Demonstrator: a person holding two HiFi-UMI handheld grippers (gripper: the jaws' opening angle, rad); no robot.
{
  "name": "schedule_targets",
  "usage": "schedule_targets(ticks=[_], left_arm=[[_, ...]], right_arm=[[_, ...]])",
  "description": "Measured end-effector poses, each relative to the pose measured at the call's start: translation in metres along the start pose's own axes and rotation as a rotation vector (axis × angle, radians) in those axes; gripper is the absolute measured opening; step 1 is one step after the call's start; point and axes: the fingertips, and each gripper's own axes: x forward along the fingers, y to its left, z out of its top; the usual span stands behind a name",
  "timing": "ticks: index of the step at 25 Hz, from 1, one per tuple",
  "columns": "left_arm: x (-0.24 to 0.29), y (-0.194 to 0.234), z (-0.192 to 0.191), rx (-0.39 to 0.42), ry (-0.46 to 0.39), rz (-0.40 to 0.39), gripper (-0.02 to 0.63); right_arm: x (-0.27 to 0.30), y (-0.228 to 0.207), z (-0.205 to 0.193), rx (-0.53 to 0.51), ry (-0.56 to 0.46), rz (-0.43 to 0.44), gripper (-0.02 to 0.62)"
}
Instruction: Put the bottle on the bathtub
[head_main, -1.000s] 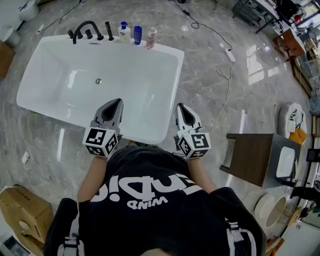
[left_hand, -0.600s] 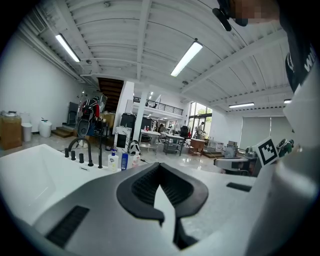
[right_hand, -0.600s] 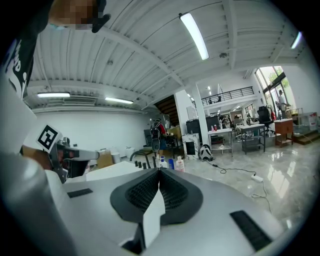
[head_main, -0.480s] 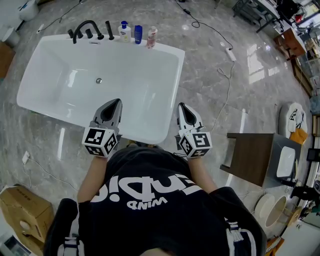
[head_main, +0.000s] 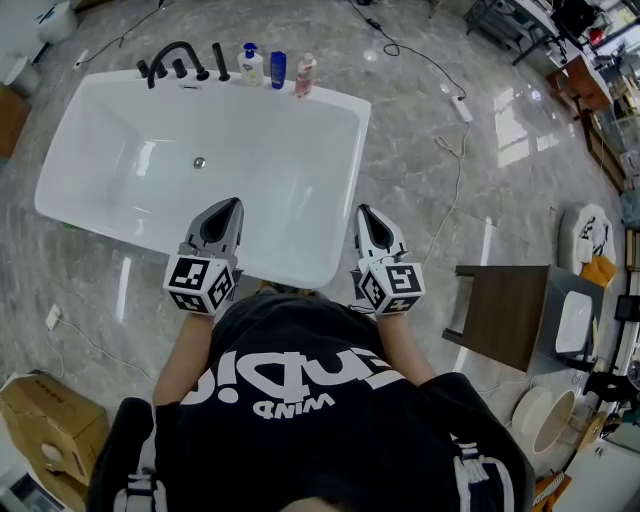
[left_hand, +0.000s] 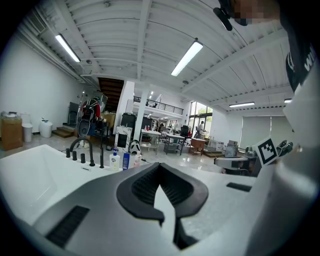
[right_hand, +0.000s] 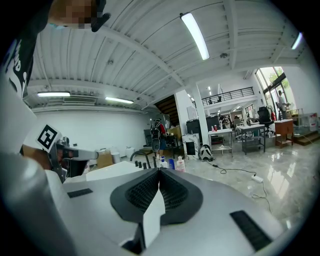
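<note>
Left gripper (head_main: 236, 204): you held it over the near rim of the bathtub (head_main: 118, 150); its own view showed the jaws (left_hand: 160, 172) pressed together with nothing between them.
Right gripper (head_main: 362, 211): you held it level with the other, just beyond the tub's near right corner; its jaws (right_hand: 159, 175) were likewise closed and empty.
Bottles: a white pump bottle (head_main: 250, 65), a blue bottle (head_main: 277, 69) and a pink bottle (head_main: 305, 74) stood upright in a row on the tub's far rim, in the upper left of the head view, well apart from both grippers.
Head view only: the whole tub from above with its drain (head_main: 199, 162), the black faucet (head_main: 175, 58) left of the bottles, a cardboard box (head_main: 45, 430) at lower left and a wooden cabinet (head_main: 505, 315) at right.
Gripper views only: the ceiling with its strip lights (left_hand: 186, 58) and the hall with desks (right_hand: 242, 135) behind the bottles (left_hand: 122, 160); each view also caught the other gripper's marker cube (left_hand: 267, 150) at its edge.
Change from the earlier frames: your grippers kept their places and stayed closed; the bottles stood as before; only the framing of the tub shifted slightly.
</note>
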Motion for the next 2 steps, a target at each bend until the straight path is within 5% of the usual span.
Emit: schedule_targets(ticks=[2], left_arm=[[-0.0011,0.0021,0.0009,0.000,-0.003,0.002,0.008]], right_arm=[[0.0012,0.0017,0.0003,-0.002,0.000,0.001,0.024]])
